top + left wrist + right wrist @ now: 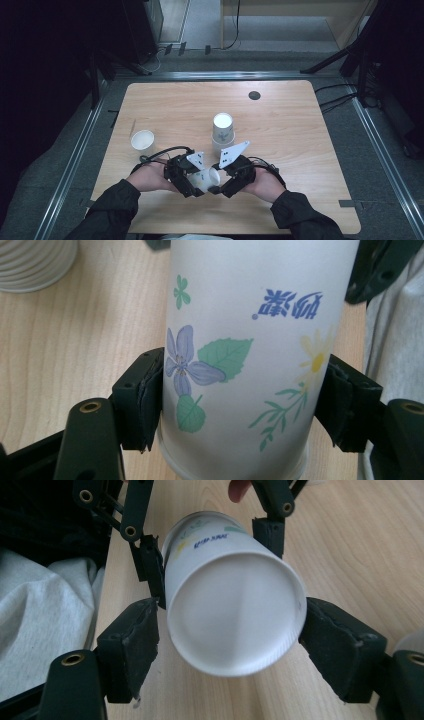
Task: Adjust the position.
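We hold a flowered paper cup (pixel 205 177) on its side, just above the near edge of the tabletop (pixel 290 125), midway along it. The left gripper (pixel 192 187) is clamped on the cup's wall near the rim, both pads pressing the paper. The right gripper (pixel 216 189) stands around the base end; its right pad touches the wall, while its left pad seems just clear, so we judge its jaws still apart, not gripping.

The main risk, as we see it, is crushing: the thin wall may buckle under the left pads. If the right jaws close off-centre on the tapered base, the cup may twist or pop out toward the table's near edge. The cup stack (pixel 222 131) and the single cup (pixel 143 141) stand farther in, at little risk.
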Demonstrator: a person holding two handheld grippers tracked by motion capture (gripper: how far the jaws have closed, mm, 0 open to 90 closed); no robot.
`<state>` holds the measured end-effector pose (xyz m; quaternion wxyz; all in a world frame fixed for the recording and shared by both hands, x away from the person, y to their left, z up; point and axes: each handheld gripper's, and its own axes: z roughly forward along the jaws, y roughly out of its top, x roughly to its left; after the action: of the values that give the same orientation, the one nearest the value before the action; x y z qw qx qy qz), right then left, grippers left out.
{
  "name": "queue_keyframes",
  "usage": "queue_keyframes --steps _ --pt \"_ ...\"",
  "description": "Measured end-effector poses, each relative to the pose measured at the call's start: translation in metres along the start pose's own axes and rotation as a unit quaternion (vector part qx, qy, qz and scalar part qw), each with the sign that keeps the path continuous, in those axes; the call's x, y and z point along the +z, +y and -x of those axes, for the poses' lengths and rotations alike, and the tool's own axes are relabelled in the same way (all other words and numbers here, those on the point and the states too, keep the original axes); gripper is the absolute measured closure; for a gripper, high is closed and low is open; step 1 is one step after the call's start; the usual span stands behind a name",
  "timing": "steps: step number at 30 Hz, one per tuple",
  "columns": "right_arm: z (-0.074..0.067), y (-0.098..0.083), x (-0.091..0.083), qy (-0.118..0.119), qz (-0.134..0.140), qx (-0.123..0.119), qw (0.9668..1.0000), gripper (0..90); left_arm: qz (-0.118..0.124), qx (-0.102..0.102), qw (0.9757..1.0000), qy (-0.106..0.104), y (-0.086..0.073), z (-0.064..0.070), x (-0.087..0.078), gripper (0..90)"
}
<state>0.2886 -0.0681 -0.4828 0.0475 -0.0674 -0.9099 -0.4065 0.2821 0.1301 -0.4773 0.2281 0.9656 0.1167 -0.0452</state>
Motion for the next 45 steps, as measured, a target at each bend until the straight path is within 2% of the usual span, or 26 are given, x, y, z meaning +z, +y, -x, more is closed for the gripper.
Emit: queue_keyframes --steps 7,10,12,16,18,21,25,31,35,39,45 --pt "-0.002 0.003 0.009 0.016 -0.008 -0.014 0.9997 24.9 -0.010 0.015 0.9998 0.000 0.002 0.004 0.004 28.6" --pt "-0.003 0.003 0.010 0.017 -0.014 -0.017 0.9996 28.1 -0.011 0.020 0.9997 -0.001 0.003 0.006 0.005 28.6" --pt "-0.003 0.003 0.010 0.020 -0.019 -0.016 0.9995 33.7 -0.012 0.022 0.9997 -0.001 0.003 0.006 0.005 28.6" --pt "-0.005 0.005 0.009 0.017 -0.024 -0.018 0.9994 34.1 -0.008 0.022 0.9997 -0.003 0.002 0.005 0.005 27.5" --pt "-0.005 0.005 0.008 0.013 -0.026 -0.021 0.9994 34.1 -0.003 0.020 0.9998 -0.005 0.002 0.003 0.004 25.5" --pt "-0.004 0.005 0.005 0.005 -0.031 -0.020 0.9993 34.1 0.012 0.016 0.9998 0.004 0.001 0.002 0.001 16.6" --pt "-0.001 0.005 -0.003 -0.001 -0.021 -0.013 0.9997 34.1 0.039 0.014 0.9990 0.013 0.000 0.001 -0.007 14.1" --pt "0.002 0.006 -0.022 -0.006 0.016 -0.001 0.9999 34.1 0.086 0.010 0.9958 0.029 -0.003 -0.002 -0.019 13.9" --pt "0.001 0.008 -0.033 -0.011 0.035 0.001 0.9993 34.1 0.111 0.007 0.9935 0.021 -0.003 -0.002 -0.024 14.0" --pt "-0.001 0.010 -0.042 -0.007 0.055 0.002 0.9985 34.1 0.139 0.007 0.9902 0.004 -0.003 0.000 -0.026 14.1" --pt "-0.003 0.014 -0.048 0.017 0.091 0.012 0.9956 34.1 0.181 0.011 0.9834 -0.003 0.000 0.004 -0.030 14.3"
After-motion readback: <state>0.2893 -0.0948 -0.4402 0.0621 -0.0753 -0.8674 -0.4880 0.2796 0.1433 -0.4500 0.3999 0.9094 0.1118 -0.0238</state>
